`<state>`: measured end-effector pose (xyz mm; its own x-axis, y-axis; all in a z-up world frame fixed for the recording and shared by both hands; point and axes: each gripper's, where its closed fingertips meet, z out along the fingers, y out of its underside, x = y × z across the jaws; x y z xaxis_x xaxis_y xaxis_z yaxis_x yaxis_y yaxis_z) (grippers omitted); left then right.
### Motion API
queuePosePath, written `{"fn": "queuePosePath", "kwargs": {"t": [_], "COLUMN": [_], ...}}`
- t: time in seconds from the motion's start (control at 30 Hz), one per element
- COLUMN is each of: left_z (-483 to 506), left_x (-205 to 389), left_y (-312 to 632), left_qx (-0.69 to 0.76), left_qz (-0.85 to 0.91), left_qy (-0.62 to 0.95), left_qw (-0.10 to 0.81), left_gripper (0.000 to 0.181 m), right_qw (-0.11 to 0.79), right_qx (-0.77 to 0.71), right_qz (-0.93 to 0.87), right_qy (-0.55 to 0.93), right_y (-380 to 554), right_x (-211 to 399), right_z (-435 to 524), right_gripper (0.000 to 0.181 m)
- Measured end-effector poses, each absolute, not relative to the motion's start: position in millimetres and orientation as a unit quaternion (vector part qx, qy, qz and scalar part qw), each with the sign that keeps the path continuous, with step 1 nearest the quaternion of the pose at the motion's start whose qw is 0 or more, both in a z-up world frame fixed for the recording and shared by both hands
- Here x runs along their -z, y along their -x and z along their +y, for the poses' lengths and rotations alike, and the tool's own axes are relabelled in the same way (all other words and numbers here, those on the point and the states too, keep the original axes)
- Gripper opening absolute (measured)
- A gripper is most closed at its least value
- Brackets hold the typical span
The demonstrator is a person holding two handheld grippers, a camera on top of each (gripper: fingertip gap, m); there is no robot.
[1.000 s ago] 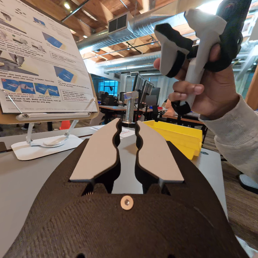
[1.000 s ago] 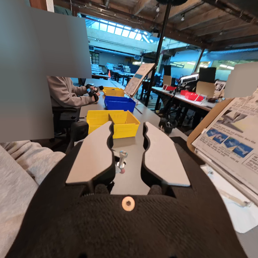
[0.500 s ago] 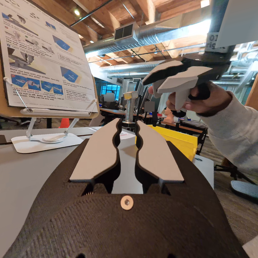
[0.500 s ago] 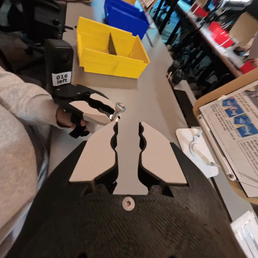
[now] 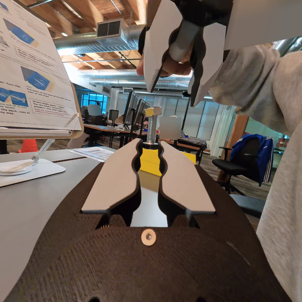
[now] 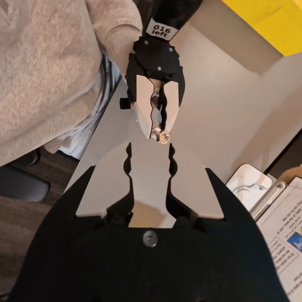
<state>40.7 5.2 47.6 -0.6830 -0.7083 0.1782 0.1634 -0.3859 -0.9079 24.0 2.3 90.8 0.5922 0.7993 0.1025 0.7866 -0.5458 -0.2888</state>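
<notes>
A silver hex-head bolt stands upright, its lower end with a dark nut pinched between the tips of my left gripper, which is shut on it. My right gripper hangs directly above the bolt head, pointing down, open and empty, a short gap above it. In the right wrist view, my right gripper looks straight down on the bolt head. The head sits just beyond its open fingertips, held by the left gripper. A hand in a grey sleeve holds the left gripper.
A yellow bin sits on the grey table behind the bolt, and shows in the right wrist view. An instruction sheet on a stand with a white base stands left. An office chair with a blue jacket is right. The left gripper's tips are roughly 5 cm from the right gripper's.
My right gripper swung from beside the bolt to straight above it, pointing down, and opened wider. My left gripper kept the bolt upright and barely moved.
</notes>
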Motion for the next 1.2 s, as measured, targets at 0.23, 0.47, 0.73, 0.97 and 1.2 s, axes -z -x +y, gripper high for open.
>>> {"fn": "queuePosePath", "kwargs": {"t": [0.23, 0.47, 0.73, 0.97, 1.2], "left_z": [1.1, -10.0, -18.3, -25.1, -25.0], "left_x": [-47.9, -44.6, -44.1, -43.3, -45.2], "left_y": [-37.4, -35.3, -32.1, -29.2, -28.4], "left_qx": [0.785, 0.782, 0.784, 0.784, 0.792], "left_qz": [0.489, 0.505, 0.511, 0.518, 0.509], "left_qy": [0.272, 0.259, 0.248, 0.241, 0.244], "left_qw": [0.265, 0.258, 0.249, 0.242, 0.233], "left_gripper": [0.020, 0.020, 0.020, 0.019, 0.019], "right_qw": [0.106, 0.102, 0.074, 0.058, 0.071], "right_qx": [-0.043, -0.073, -0.117, -0.132, -0.113], "right_qz": [-0.477, -0.482, -0.464, -0.455, -0.456], "right_qy": [0.872, 0.867, 0.875, 0.879, 0.880], "right_y": [-29.8, -26.3, -22.1, -18.0, -19.4], "right_x": [-74.9, -73.2, -67.6, -67.1, -70.3], "right_z": [6.5, 3.4, -10.7, -15.1, -13.1], "right_gripper": [0.048, 0.039, 0.030, 0.022, 0.018]}}
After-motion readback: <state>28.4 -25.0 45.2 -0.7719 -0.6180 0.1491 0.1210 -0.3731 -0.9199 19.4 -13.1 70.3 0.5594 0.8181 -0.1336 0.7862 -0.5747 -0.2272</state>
